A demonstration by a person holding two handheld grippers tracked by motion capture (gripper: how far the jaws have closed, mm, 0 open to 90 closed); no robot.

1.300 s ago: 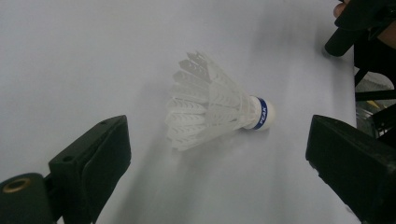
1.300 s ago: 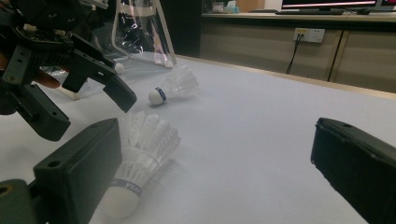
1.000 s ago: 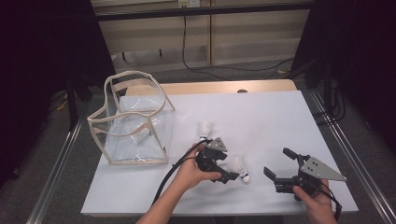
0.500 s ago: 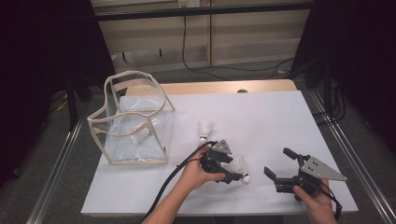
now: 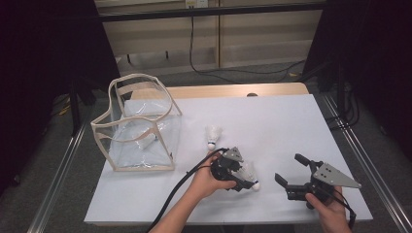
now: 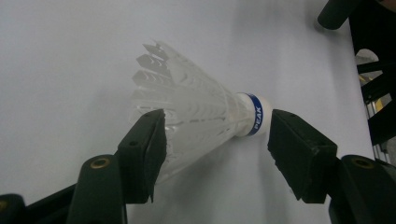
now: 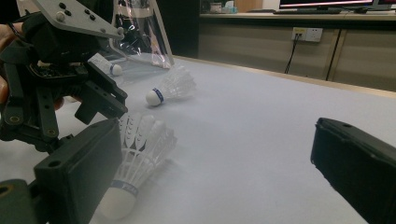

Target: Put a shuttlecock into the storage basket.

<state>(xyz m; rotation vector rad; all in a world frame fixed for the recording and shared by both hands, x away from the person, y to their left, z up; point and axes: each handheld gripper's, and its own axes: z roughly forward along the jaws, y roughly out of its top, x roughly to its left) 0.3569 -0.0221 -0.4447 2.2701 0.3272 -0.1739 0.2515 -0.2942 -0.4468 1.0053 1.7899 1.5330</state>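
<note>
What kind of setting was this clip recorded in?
Probably a lab or office workbench: a white-topped table between dark curtains, a wall socket with trailing cable, and monitors on a counter behind.

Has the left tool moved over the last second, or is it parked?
Yes. Against the clear bag, which stays put, the left tool has slid rightward and toward the person, and now straddles the near shuttlecock with jaws open.
</note>
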